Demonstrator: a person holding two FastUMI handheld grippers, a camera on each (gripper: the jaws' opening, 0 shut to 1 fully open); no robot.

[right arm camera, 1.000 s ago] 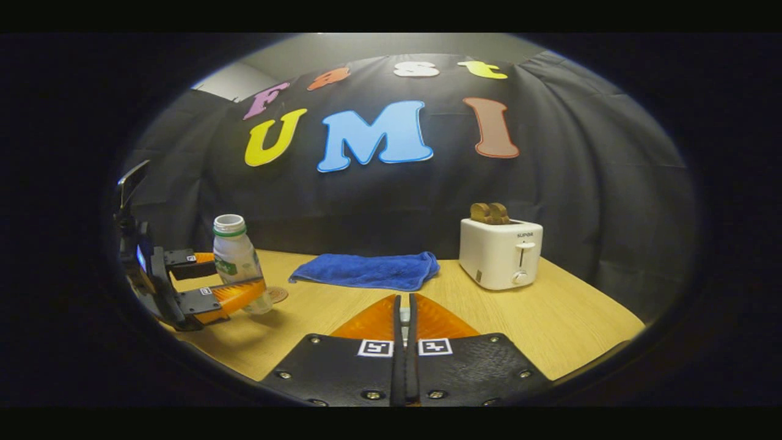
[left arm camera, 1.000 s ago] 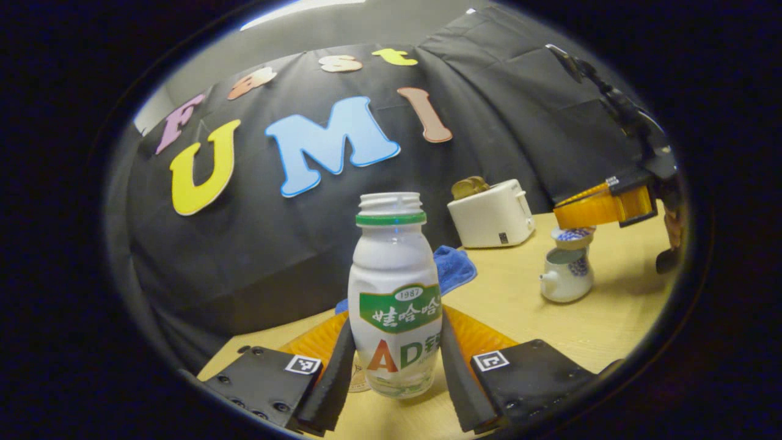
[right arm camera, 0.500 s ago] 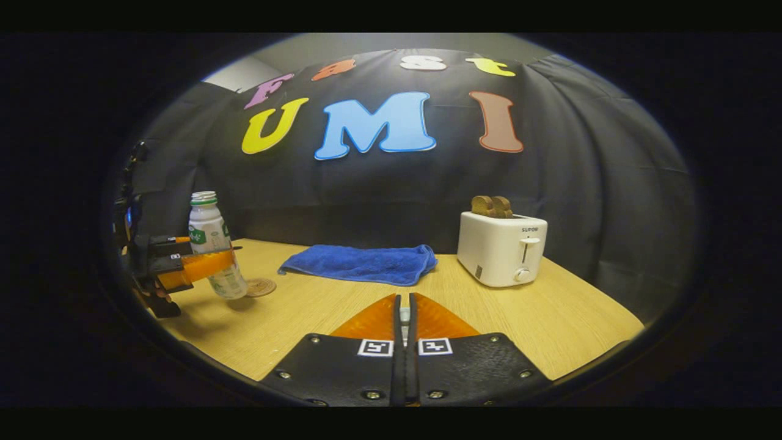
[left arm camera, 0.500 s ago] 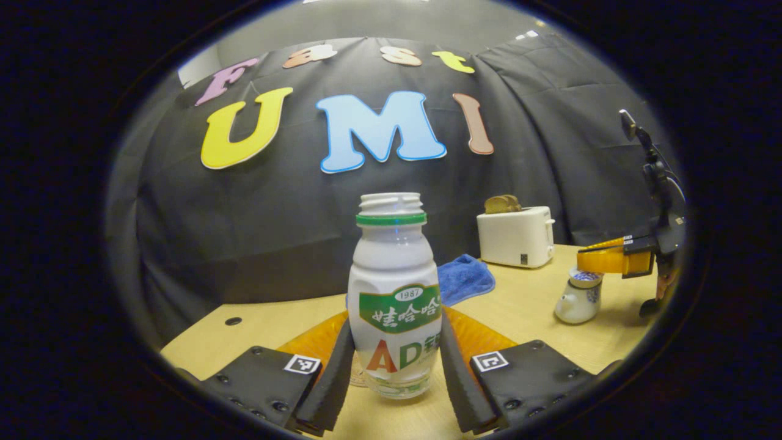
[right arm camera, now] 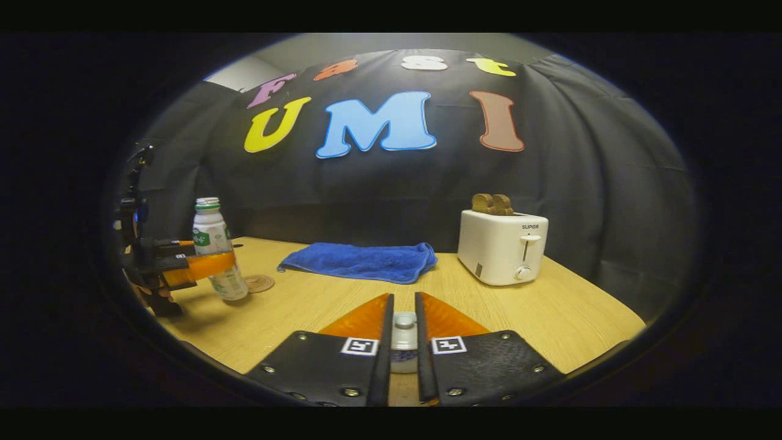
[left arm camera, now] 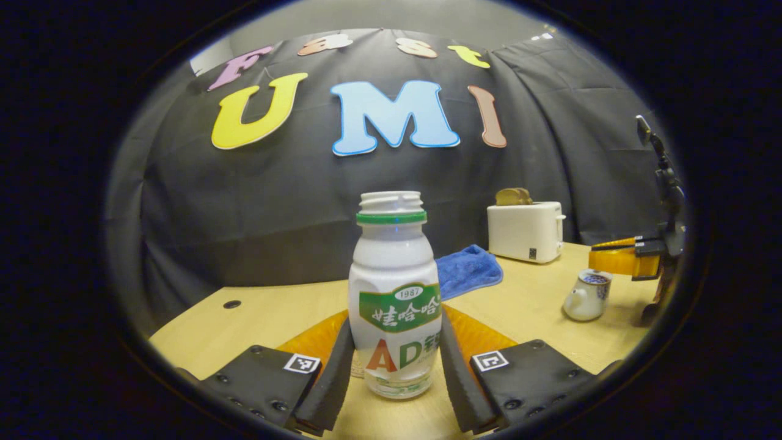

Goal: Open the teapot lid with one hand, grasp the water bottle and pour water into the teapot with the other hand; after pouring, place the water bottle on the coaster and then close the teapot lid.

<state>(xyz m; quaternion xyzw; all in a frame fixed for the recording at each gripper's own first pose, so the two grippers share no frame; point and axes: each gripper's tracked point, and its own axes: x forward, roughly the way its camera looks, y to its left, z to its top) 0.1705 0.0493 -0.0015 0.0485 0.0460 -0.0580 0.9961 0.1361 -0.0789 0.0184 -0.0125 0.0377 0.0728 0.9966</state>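
In the left gripper view, the left gripper [left arm camera: 396, 373] has its 2 fingers pressed on the sides of the water bottle [left arm camera: 394, 293]. The bottle stands straight up and has no cap on top. Its bottom looks very close to the wooden table [left arm camera: 531, 305], but you cannot tell if it touches. A bit of something round peeks out just behind the bottle, low on its left side; the fingers hide most of it.

In the right gripper view, the same bottle [right arm camera: 219, 256] is far off on the left, held by the left gripper [right arm camera: 204, 267]. The round coaster [right arm camera: 258, 283] lies flat on the table just beside the bottle. The bottle is not on it.

The right gripper [right arm camera: 403, 342] has its 2 fingers a little apart. The knob of the teapot lid [right arm camera: 404, 333] sits in the gap between them. You cannot tell if the fingers touch the knob. The pot under it is mostly hidden by the gripper.

In the left gripper view, the teapot [left arm camera: 586, 296] is small and far off on the right side of the table. The right gripper [left arm camera: 623, 260] hangs right over its top. The lid looks like it is on the pot, but it is too small to be sure.

A blue cloth [right arm camera: 360, 261] lies at the back of the table. A white toaster [right arm camera: 502, 247] with 2 slices of bread in it stands to the right of the cloth.
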